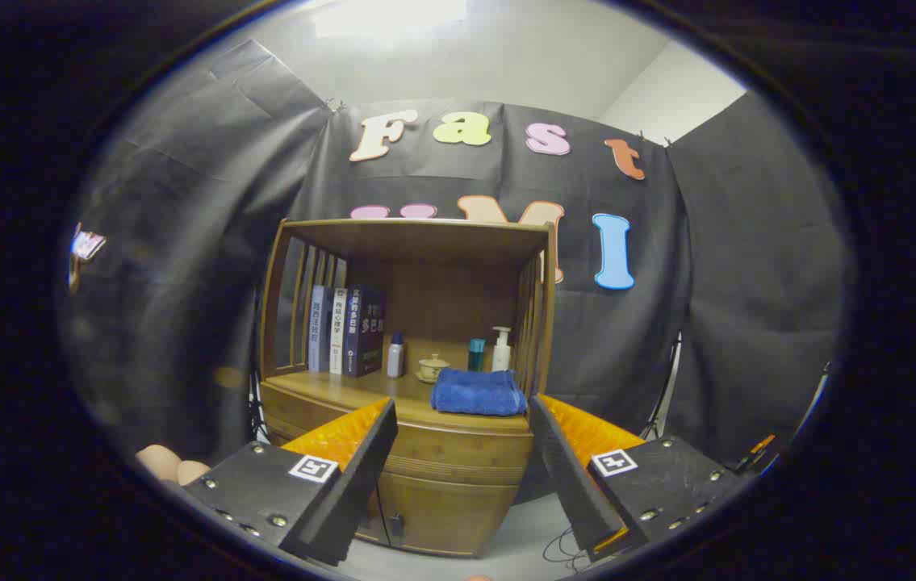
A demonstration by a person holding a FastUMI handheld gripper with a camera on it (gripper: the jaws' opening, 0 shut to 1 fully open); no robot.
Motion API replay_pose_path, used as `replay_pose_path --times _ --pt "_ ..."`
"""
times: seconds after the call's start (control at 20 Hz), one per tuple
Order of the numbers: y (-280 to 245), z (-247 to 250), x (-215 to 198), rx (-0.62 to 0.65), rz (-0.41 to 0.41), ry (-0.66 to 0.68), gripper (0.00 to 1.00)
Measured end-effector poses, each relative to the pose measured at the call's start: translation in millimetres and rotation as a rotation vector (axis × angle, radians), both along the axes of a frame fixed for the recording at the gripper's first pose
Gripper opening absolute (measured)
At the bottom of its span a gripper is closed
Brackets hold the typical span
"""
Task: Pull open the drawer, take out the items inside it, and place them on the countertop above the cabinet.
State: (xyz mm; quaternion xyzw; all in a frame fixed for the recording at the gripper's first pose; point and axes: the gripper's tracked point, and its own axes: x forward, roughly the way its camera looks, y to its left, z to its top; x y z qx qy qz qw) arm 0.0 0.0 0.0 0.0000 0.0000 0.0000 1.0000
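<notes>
Wooden surface [328,395] of the cabinet [441,492] sits just beyond the tongs [462,420], spread wide, gripping nothing; closed drawer [458,448] front shows between the fingers. Folded blue terry towel [478,393] lies on it, long axis crosswise, then bottles [500,349], lidded cup [432,367], upright books [345,329]; spine text too small to read.

- Light is coming from overhead, blowing out a patch of the ceiling [393,18] into white glare.
- The scene below is sitting dim; the black cloth wall [183,242] is swallowing most of the light.
- The shelf top is shading the back of the wooden cabinet [458,476], while the worktop [345,391] and blue towel [478,393] are reading sharp.
- Fisheye bending is curving the cabinet's posts and smearing the edges.
- The claw [462,428], standing wide apart, is looking soft and dark up close.
</notes>
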Motion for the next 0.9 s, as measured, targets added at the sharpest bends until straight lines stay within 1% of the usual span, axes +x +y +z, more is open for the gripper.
replay_pose_path --times 0.25,0.45,0.7,0.9 --pt "11 6 3 -0.003 0.018 -0.013 0.99" --pt "14 5 -7 -0.037 0.017 -0.009 0.98" --pt "15 1 -11 0.019 0.017 -0.009 0.98" --pt "20 -17 6 0.052 -0.004 0.019 0.98"
